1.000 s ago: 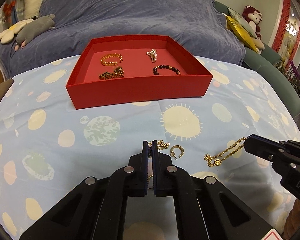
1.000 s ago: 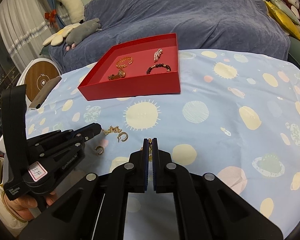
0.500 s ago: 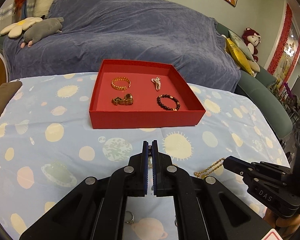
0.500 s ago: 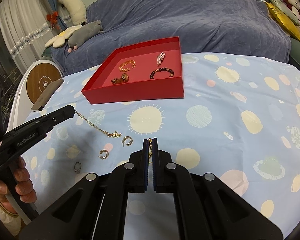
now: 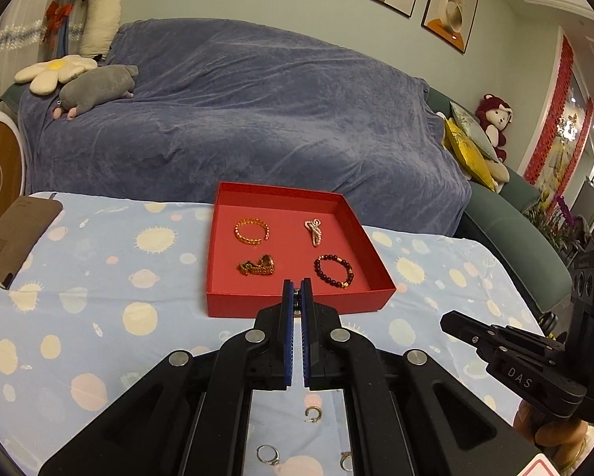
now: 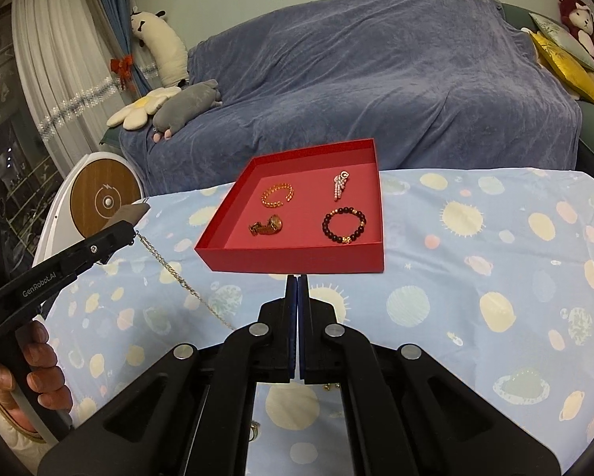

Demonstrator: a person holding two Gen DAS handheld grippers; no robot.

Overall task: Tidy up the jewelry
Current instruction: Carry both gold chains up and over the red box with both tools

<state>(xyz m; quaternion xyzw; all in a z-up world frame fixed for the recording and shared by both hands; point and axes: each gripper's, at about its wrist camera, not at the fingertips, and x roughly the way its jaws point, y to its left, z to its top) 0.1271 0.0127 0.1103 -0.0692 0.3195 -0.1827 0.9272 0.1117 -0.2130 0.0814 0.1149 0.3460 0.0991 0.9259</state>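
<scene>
A red tray (image 5: 297,309) sits on the planet-print cloth and holds a gold bead bracelet (image 5: 251,231), a pearl piece (image 5: 314,232), a gold clump (image 5: 257,266) and a dark bead bracelet (image 5: 334,271). My left gripper (image 5: 296,289) hangs before its front wall, shut on a thin gold chain (image 6: 178,277). The chain slants from the left gripper (image 6: 132,234) down behind my right gripper (image 6: 297,281). That one is shut too; only a gold bit (image 6: 328,386) of its bead chain shows under it. A hoop earring (image 5: 313,413) and a ring (image 5: 266,454) lie on the cloth.
Behind the table stands a sofa under a blue cover (image 5: 257,119) with plush toys. A brown pad (image 5: 15,238) lies at the table's left edge, and a round white and wood device (image 6: 104,200) stands beyond it. A person's hand (image 6: 39,373) holds the left gripper's handle.
Both grippers have risen above the cloth. The left one has drawn the thin chain up and taut and moved left, away from the right gripper. The loose earrings stay on the cloth.
</scene>
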